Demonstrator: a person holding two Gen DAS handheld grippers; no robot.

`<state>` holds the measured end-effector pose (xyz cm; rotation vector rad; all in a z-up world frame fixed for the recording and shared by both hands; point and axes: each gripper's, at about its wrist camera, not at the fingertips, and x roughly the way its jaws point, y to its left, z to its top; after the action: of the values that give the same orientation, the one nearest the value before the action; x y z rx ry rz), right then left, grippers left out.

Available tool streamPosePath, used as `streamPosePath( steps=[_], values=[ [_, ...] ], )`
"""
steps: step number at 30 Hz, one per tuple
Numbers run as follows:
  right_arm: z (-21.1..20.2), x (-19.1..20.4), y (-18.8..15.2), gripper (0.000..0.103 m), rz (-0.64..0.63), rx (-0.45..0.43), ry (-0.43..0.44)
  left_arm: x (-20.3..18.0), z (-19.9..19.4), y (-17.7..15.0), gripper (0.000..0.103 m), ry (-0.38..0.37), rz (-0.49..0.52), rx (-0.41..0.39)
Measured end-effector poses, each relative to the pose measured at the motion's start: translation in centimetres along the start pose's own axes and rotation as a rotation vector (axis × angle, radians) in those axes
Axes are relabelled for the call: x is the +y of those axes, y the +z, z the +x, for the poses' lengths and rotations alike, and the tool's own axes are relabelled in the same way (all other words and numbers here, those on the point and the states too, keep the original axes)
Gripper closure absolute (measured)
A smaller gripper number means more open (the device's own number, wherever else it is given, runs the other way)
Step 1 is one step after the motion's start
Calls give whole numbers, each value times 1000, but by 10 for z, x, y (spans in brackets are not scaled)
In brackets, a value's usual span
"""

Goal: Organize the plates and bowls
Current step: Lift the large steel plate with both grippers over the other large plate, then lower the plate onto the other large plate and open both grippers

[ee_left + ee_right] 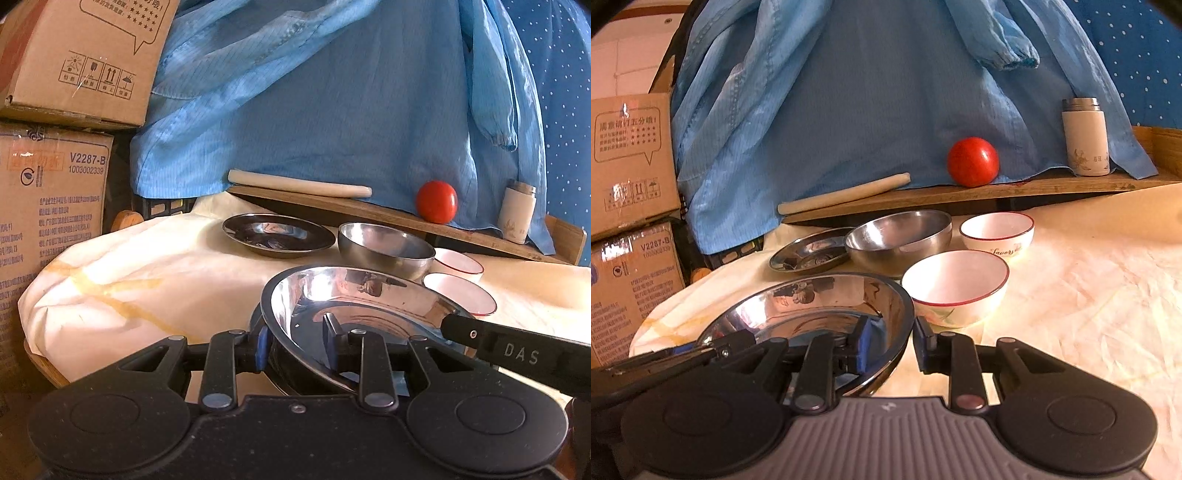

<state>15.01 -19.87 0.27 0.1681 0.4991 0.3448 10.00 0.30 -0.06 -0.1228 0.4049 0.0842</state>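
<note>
A shiny steel plate (354, 295) is held between both grippers, tilted above the cloth-covered table (147, 266). My left gripper (295, 341) is shut on its left rim. My right gripper (890, 343) is shut on its right rim (812, 306); the right gripper's finger also reaches in from the right in the left wrist view (509, 347). Behind lie a second steel plate (279, 235) (809, 254), a steel bowl (386, 245) (899, 236) and two white red-rimmed bowls, one near (460, 293) (956, 284) and one far (458, 260) (997, 230).
A raised wooden board (997, 188) at the back carries a rolling pin (846, 194), a red tomato (973, 161) and a white flask (1086, 136). Blue fabric (868, 92) hangs behind. Cardboard boxes (51, 206) stack at the left.
</note>
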Motion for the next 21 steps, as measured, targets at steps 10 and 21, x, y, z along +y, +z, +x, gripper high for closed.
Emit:
streamPosePath(
  steps=[10,21],
  values=[
    [6,3,-4,72,-10,19,7,-7,-1,0,54,11,84,4],
    [3,-1,-5,56,3,8,27,4,0,2,18,-10,10,37]
  ],
)
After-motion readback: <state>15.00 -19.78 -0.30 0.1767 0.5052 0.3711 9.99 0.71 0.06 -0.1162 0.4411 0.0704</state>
